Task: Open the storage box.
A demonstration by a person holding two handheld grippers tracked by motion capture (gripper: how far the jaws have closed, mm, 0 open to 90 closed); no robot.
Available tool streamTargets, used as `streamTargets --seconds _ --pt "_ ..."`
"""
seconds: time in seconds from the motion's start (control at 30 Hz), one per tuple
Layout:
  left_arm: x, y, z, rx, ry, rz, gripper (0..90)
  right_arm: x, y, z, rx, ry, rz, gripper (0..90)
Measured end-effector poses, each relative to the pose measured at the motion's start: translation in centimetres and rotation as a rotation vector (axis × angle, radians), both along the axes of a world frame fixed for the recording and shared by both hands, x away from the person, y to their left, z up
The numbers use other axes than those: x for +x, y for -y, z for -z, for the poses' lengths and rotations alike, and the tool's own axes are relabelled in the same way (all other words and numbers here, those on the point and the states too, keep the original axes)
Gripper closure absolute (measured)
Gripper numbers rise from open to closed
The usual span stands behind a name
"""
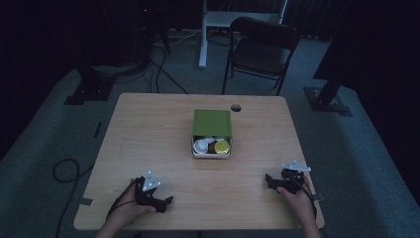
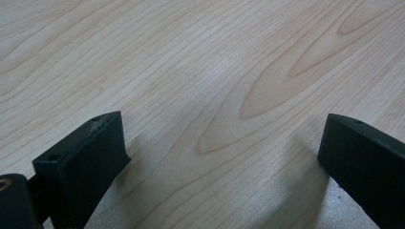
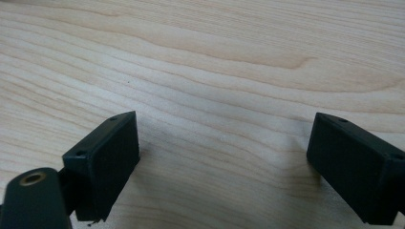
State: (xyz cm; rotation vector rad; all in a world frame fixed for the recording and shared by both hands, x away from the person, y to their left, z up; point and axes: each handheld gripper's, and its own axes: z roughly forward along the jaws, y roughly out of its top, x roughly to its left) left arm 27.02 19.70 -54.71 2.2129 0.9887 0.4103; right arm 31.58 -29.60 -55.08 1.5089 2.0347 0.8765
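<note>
I am seated at the near edge of a pale wooden table in a dim room, holding a set of black tongs in each hand.

At the near left, my left hand rests on the tabletop holding my left tongs, which lie low on the wood with their tips pointing right, toward the middle of the near edge. Their jaws are spread wide, and in the left gripper view only bare wood grain lies between them.

In the middle of the table, well apart from both tongs and farther from me, sits a small open box. Its green lid lies back on the far side. Inside, packed close together, are a white round container on the left, a yellow-lidded one on the right, and something brown between them that is too small to make out.

At the near right, my right hand holds my right tongs, tips pointing left and slightly away from me. Their jaws are also spread wide, with bare wood between them in the right gripper view.

Beyond the far edge, a dark folding chair stands on the grey floor.
</note>
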Motion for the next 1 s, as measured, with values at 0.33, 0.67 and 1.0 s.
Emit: streamTargets --seconds 0.33,0.67,1.0 --pt "-0.5 -0.1 -0.1 0.013 0.045 0.023 3.3 0.0 0.0 0.0 0.000 0.000 0.001 10.3" --pt "-0.7 0.8 -1.0 0.012 0.147 0.041 4.0 0.0 0.0 0.0 0.000 0.000 0.001 10.3" --pt "-0.8 2.3 -1.7 -0.015 0.227 0.107 4.5 0.0 0.0 0.0 0.000 0.001 0.001 10.3"
